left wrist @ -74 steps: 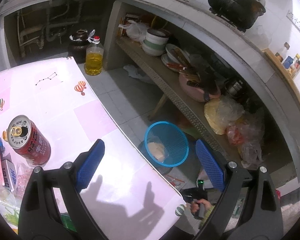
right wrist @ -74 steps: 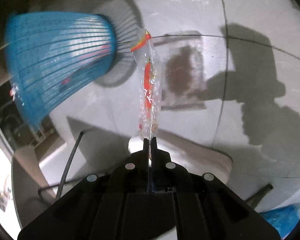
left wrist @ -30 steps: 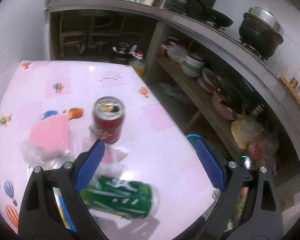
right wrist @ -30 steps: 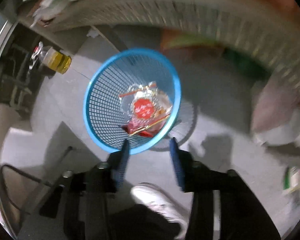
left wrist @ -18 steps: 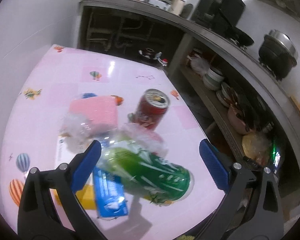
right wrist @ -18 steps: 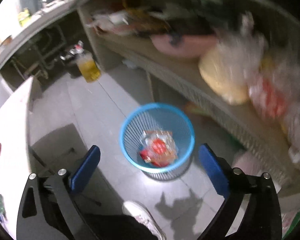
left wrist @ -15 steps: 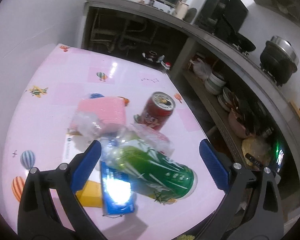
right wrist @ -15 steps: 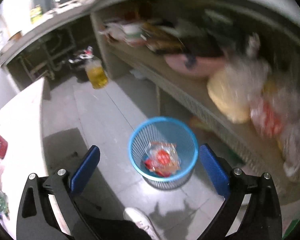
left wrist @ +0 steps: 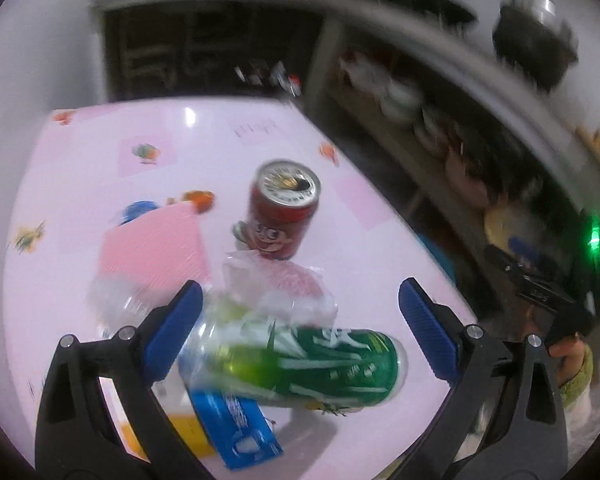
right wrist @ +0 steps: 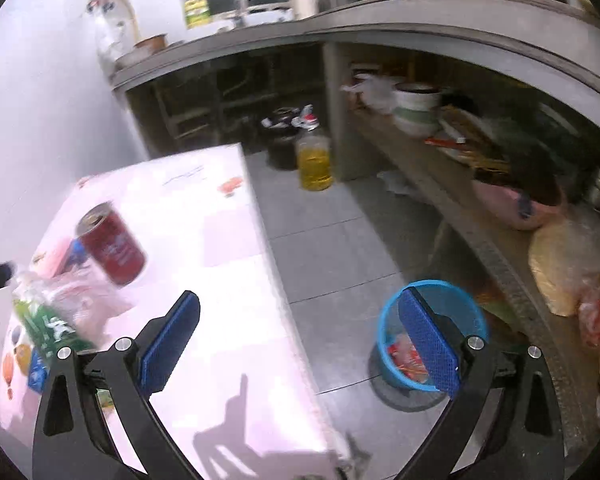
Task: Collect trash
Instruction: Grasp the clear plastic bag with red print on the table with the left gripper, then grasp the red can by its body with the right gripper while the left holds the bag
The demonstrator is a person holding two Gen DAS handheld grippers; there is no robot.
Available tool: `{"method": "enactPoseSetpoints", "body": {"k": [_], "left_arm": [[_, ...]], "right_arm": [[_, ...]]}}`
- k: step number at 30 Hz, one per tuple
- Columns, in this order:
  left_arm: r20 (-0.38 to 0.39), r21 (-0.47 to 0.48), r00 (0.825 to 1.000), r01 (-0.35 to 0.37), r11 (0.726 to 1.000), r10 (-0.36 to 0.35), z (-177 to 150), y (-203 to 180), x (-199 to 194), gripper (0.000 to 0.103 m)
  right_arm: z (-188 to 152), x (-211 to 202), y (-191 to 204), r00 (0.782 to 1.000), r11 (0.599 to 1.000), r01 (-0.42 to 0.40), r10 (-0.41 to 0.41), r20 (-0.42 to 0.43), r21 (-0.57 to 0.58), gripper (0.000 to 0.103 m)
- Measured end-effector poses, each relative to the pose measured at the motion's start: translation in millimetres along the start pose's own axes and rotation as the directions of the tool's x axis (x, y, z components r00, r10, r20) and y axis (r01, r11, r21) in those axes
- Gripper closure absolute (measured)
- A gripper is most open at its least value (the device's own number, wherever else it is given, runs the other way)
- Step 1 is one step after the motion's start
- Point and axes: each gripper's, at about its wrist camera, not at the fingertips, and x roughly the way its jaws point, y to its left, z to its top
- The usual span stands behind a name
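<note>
Green bottle [left wrist: 300, 360] lying between spread left claw [left wrist: 300, 340] pads, untouched

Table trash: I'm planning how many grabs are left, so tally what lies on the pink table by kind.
Cans: 1, red can
Bottles: 1, green bottle
Clear plastic bags: 2, one on the bottle, one under the pink pack
Pink packs: 1
Blue packs: 1
Yellow items: 1, partly hidden
Total: 7, though blur may hide more.
</note>
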Motion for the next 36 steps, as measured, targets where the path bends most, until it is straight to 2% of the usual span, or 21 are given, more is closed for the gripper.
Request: {"method": "enactPoseSetpoints", "body": {"k": [2, 4, 7, 8, 9, 11, 15, 17, 20, 26, 29, 31, 34, 36], "left_arm": [[-0.136, 0.062, 0.991, -0.011, 0.998, 0.019, 19, -1, 30, 0.009], [-0.242, 0.107, 0.968, -0.043, 0.993, 0.068, 30, 0, 54, 0.009], [-0.376, 0.174, 0.919, -0.055, 0.983, 0.118, 39, -1, 89, 0.009], [-0.423, 0.178, 0.897, -0.060, 0.982, 0.132, 41, 0, 100, 0.011], [-0.455, 0.181, 0.879, -0.066, 0.981, 0.143, 42, 1, 109, 0.017], [-0.494, 0.197, 0.855, -0.069, 0.978, 0.160, 41, 0, 120, 0.028], [-0.520, 0.217, 0.834, -0.079, 0.973, 0.184, 38, -3, 131, 0.045], [-0.520, 0.209, 0.836, -0.074, 0.975, 0.175, 36, -5, 130, 0.055], [-0.483, 0.226, 0.855, -0.085, 0.970, 0.187, 33, -13, 124, 0.065], [-0.397, 0.218, 0.903, -0.078, 0.973, 0.161, 29, -17, 99, 0.069], [-0.292, 0.220, 0.948, -0.065, 0.973, 0.129, 26, -19, 73, 0.071], [-0.231, 0.222, 0.966, -0.063, 0.973, 0.116, 22, -21, 57, 0.071], [-0.162, 0.205, 0.983, -0.053, 0.977, 0.087, 23, -23, 35, 0.072], [-0.094, 0.162, 0.994, -0.036, 0.986, 0.051, 23, -21, 16, 0.072]], "right_arm": [[0, 0, 11, 0.999, 0.999, -0.031, 0.031, -0.007, -0.013, 0.006], [0, -2, 19, 0.999, 0.998, -0.052, 0.051, -0.009, -0.025, 0.006], [-1, 0, 18, 0.998, 0.998, -0.066, 0.066, -0.017, -0.022, 0.006], [-2, -1, 17, 0.997, 0.997, -0.070, 0.069, -0.020, -0.017, 0.006], [-1, 1, 14, 0.997, 0.997, -0.071, 0.070, -0.022, -0.014, 0.006], [0, 1, 9, 0.997, 0.998, -0.070, 0.070, -0.022, -0.004, 0.006], [1, 4, -3, 0.997, 0.997, -0.074, 0.075, -0.024, 0.034, 0.006], [1, 4, -6, 0.997, 0.996, -0.078, 0.080, -0.022, 0.050, 0.006], [2, 5, -10, 0.996, 0.995, -0.080, 0.081, -0.020, 0.063, 0.006], [2, 6, -12, 0.996, 0.994, -0.079, 0.081, -0.022, 0.072, 0.006], [3, 6, -13, 0.997, 0.994, -0.080, 0.081, -0.011, 0.077, 0.006], [4, 7, -15, 0.997, 0.993, -0.080, 0.080, -0.002, 0.085, 0.006], [12, 9, -15, 0.993, 0.989, -0.116, 0.115, 0.015, 0.097, 0.006], [20, 11, -12, 0.986, 0.982, -0.164, 0.162, 0.032, 0.096, 0.006]]}}
